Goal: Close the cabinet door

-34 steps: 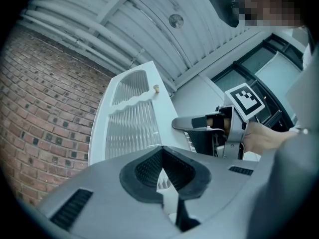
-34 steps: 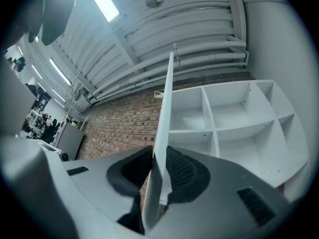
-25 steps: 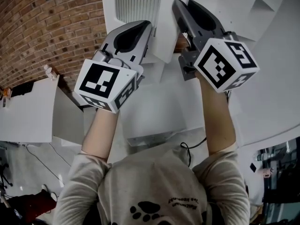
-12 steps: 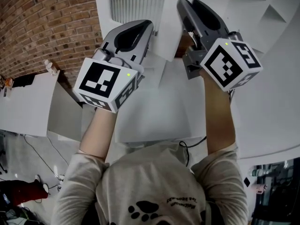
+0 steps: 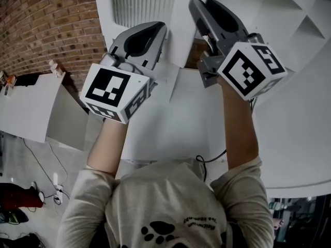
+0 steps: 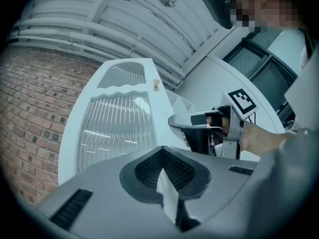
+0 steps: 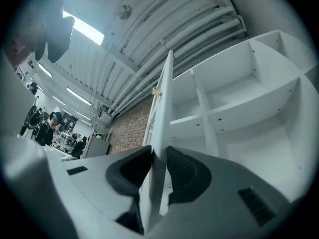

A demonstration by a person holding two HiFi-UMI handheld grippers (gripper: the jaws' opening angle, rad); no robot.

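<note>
The white cabinet door (image 5: 145,4) with a ribbed glass panel stands open in front of me, its free edge (image 5: 187,30) turned toward me. My right gripper (image 5: 199,6) is shut on that edge, one pad on each face (image 7: 162,113). A small knob (image 7: 157,91) sits higher up the edge. My left gripper (image 5: 158,32) is shut and empty, close to the door's glass face (image 6: 114,128) without a grip on it. From the left gripper view the right gripper (image 6: 174,119) shows beside the door. Open white shelves (image 7: 239,98) lie to the right of the door.
A brick wall (image 5: 46,25) runs along the left. White tables or panels (image 5: 31,112) stand at the lower left, with cables on the floor (image 5: 46,174). The cabinet's curved white side (image 5: 305,128) fills the right. People stand far off (image 7: 50,126).
Both grippers have moved sideways together, the right one still holding the door's edge. The door has swung with them, and less brick wall shows at the left.
</note>
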